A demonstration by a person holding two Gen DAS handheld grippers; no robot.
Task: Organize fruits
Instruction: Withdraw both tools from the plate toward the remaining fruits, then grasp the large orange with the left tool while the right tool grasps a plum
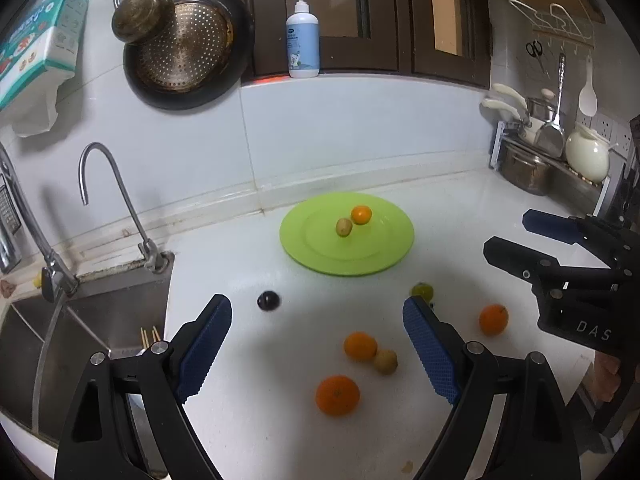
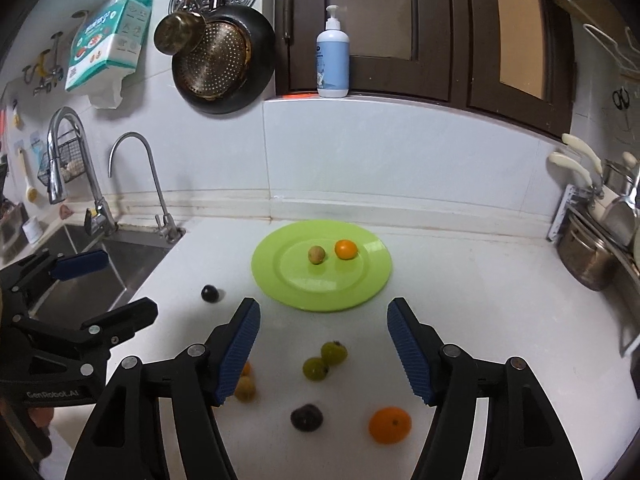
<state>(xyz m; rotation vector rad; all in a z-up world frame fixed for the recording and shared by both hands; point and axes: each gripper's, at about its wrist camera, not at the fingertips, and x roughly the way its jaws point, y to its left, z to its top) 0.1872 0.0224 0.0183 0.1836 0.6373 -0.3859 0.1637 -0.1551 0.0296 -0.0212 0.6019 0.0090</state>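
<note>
Holding: I have both tools out over the white counter (image 2: 500,288), angled down, nothing in either.
Left gripper (image 1: 316,344): jaws spread wide and empty; an orange (image 1: 337,395) lies on the counter in the gap, untouched, with another orange (image 1: 360,345) touching a tan fruit (image 1: 385,361) just beyond.
Right gripper (image 2: 322,340): jaws parted about halfway and empty; two green fruits (image 2: 324,361) sit side by side below the gap.
Near scatter: a dark wrinkled fruit (image 2: 306,417) and a third orange (image 2: 389,425) lie close under my right tool, loose on the counter.
Left edge: a dark plum (image 2: 209,293) rests alone beside the sink (image 2: 120,276), where I judge a nudge could roll it in.
Green plate (image 2: 288,284): set beyond the loose pieces, clearly the collecting spot; a small orange (image 2: 345,249) and a small tan fruit (image 2: 317,255) lie near its middle, just apart.
Progress: two pieces plated, most not yet moved.
Next, as I judge it: each open tool suits dropping over the fruit nearest it.
</note>
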